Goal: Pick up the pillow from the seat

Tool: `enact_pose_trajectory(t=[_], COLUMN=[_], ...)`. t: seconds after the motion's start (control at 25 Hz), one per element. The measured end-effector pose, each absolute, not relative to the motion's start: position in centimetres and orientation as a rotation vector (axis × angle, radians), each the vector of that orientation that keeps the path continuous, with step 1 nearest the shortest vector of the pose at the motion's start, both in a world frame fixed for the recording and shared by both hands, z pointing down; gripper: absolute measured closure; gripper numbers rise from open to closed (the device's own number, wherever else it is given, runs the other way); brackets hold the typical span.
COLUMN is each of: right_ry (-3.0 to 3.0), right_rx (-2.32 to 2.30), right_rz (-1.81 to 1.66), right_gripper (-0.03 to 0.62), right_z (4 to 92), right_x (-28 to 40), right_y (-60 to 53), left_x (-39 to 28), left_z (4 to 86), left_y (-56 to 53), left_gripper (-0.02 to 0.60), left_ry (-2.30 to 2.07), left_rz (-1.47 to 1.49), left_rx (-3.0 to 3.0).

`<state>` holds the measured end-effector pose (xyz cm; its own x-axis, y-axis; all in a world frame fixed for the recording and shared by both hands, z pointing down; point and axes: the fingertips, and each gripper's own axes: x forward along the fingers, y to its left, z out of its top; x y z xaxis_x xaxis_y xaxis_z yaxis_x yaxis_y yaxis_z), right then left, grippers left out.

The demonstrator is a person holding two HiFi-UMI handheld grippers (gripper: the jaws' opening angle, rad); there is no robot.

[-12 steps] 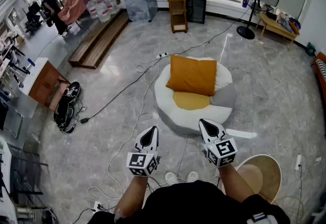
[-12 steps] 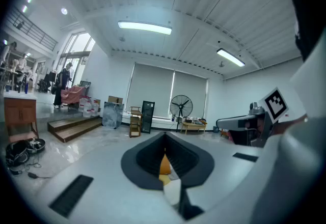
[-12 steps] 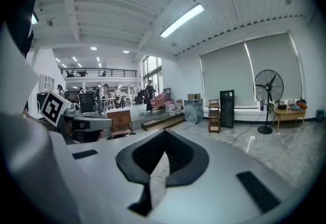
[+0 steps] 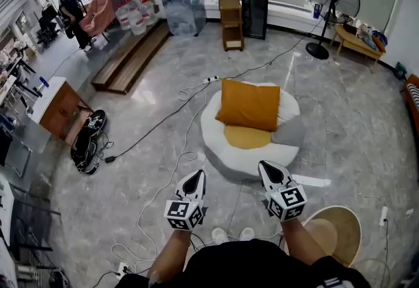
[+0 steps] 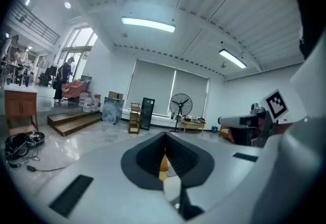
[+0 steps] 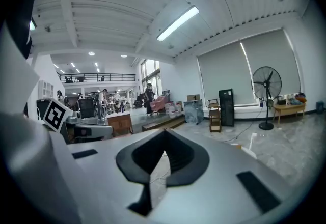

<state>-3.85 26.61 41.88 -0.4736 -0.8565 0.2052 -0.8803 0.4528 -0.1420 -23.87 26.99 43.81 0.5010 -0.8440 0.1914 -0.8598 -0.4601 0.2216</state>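
Orange square fabric pillow [image 4: 249, 105] sits slightly lower in head view than before, on round white cushioned seat [image 4: 215, 137]. Left gripper [image 4: 196, 175], right gripper [image 4: 265, 166]: both clenched, empty, short of seat.

The person is wearing a black top [image 4: 255, 264] and white shoes [image 4: 219, 235]. The left gripper [image 4: 199, 173] and right gripper [image 4: 262, 164] are showing pale grey shells, black pointed jaws and black-and-white marker cubes [image 4: 182, 213].

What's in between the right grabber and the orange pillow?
In the head view, just the seat: its white front rim and yellow middle lie between the right gripper and the pillow.
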Motion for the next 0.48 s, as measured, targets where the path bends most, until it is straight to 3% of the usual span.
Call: enact_pose_trajectory(t=[0.48], right_ry=[-2.608], right_rx=[1.595], right_rz=[0.471], right_gripper=[0.588], right_z=[42.3], right_x=[-5.2], right_y=[27.3], left_x=[-26.6], left_z=[42.4], left_y=[27.1], left_gripper=[0.571], left_ry=[-1.439], left_rz=[0.019], left_rx=[2.475])
